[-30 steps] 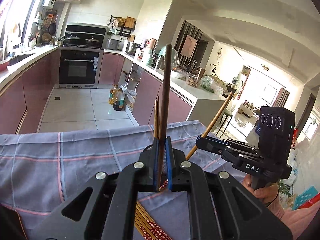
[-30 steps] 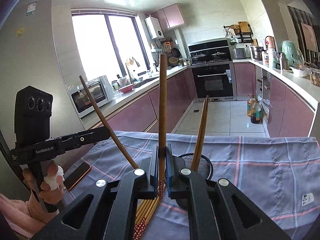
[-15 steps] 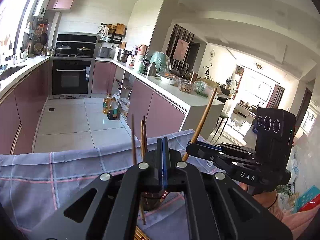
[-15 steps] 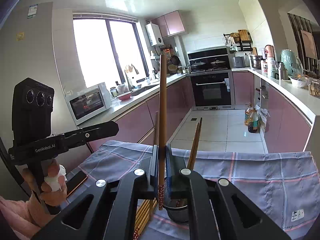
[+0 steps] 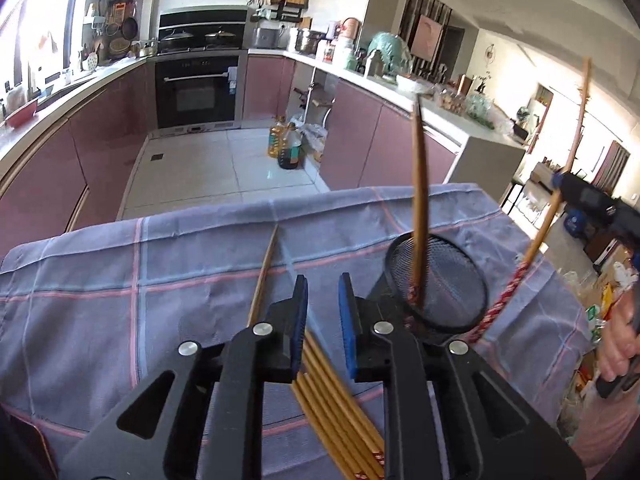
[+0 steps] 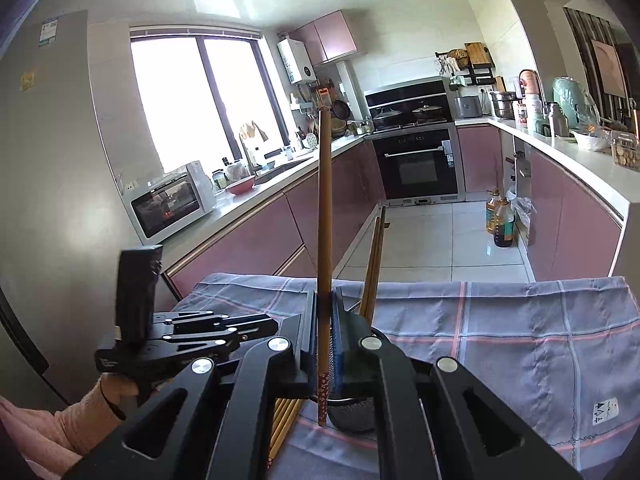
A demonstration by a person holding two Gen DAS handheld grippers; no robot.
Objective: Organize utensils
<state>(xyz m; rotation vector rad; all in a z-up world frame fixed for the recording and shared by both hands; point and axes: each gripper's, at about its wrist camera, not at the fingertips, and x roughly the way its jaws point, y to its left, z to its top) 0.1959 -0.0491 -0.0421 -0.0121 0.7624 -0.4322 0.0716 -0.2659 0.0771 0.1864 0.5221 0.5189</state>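
Observation:
My left gripper (image 5: 322,284) hangs low over a bundle of yellow chopsticks (image 5: 336,404) lying on the checked cloth; its jaws are opening with nothing between them. One loose chopstick (image 5: 262,276) lies just left of its fingers. To the right stands a black mesh holder (image 5: 448,284) with a brown chopstick (image 5: 419,200) leaning in it. My right gripper (image 6: 324,296) is shut on an upright chopstick (image 6: 324,216) whose patterned red end hangs beside the holder's rim (image 6: 352,412). More chopsticks (image 6: 374,256) stand in the holder behind it. The left gripper (image 6: 188,336) shows at the left.
The blue-grey checked cloth (image 6: 500,340) covers the table, whose far edge drops to a tiled kitchen floor. Oil bottles (image 5: 286,148) stand on the floor by pink cabinets. A person's hand and pink sleeve (image 6: 80,412) hold the left gripper.
The left gripper let go of its chopstick into the holder, then dropped down over the bundle on the cloth and its jaws parted. The right gripper kept still with its chopstick.

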